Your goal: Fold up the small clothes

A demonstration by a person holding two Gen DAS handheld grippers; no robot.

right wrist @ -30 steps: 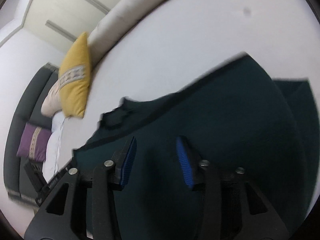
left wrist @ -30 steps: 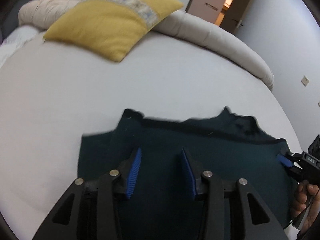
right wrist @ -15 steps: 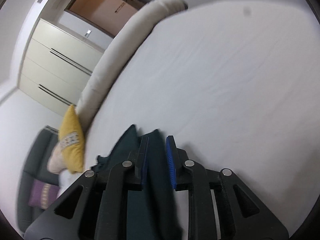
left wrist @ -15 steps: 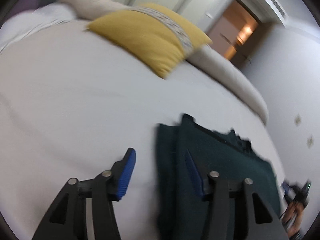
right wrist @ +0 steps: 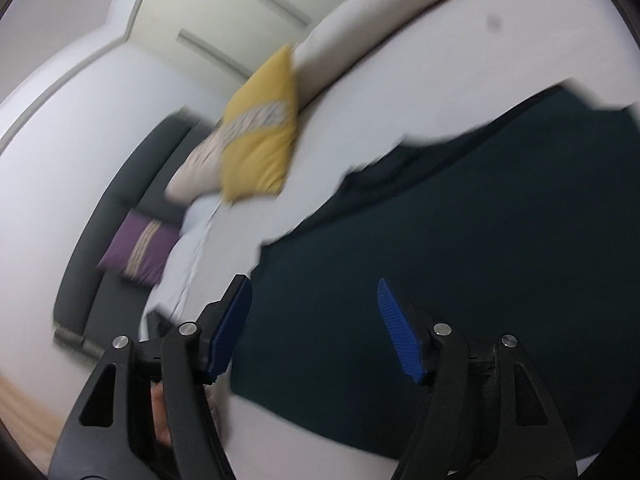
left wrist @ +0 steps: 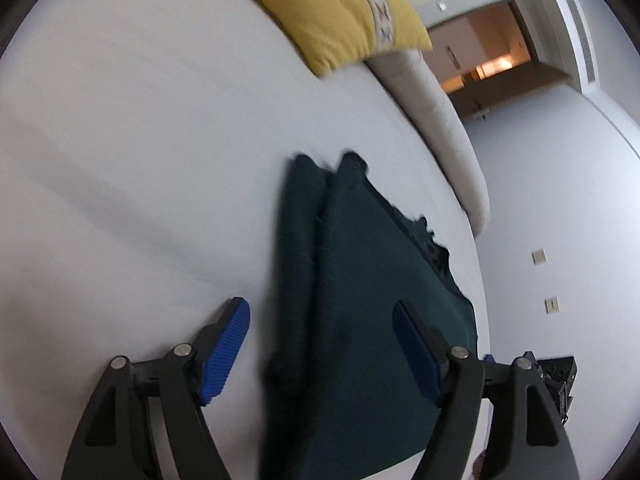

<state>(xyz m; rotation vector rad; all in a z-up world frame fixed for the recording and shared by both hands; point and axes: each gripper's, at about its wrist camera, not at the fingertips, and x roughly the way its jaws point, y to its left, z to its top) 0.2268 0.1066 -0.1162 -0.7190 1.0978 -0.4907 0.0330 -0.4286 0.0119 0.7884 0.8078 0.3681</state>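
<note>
A dark green garment (left wrist: 368, 280) lies folded on the white bed (left wrist: 140, 160), with a doubled fold along its left side. My left gripper (left wrist: 320, 306) hovers over that fold, its jaws opening; the cloth lies below the gap and the pads do not press on it. In the right wrist view the same garment (right wrist: 460, 240) fills the right half. My right gripper (right wrist: 312, 281) is above its near left part, jaws opening, nothing pinched. The right gripper's body (left wrist: 556, 376) shows at the garment's right edge in the left wrist view.
A yellow pillow (left wrist: 332, 8) and a cream bolster (left wrist: 436, 120) line the bed's far edge. The right wrist view shows the yellow pillow (right wrist: 260, 136), a purple pillow (right wrist: 136, 248) and a dark sofa (right wrist: 116, 192). An open doorway (left wrist: 480, 64) lies beyond.
Both grippers have spread their jaws wider. The left one shifted to the garment's left fold and rolled. The right one, nearly shut at the garment's edge half a second ago, now stands wide over the cloth.
</note>
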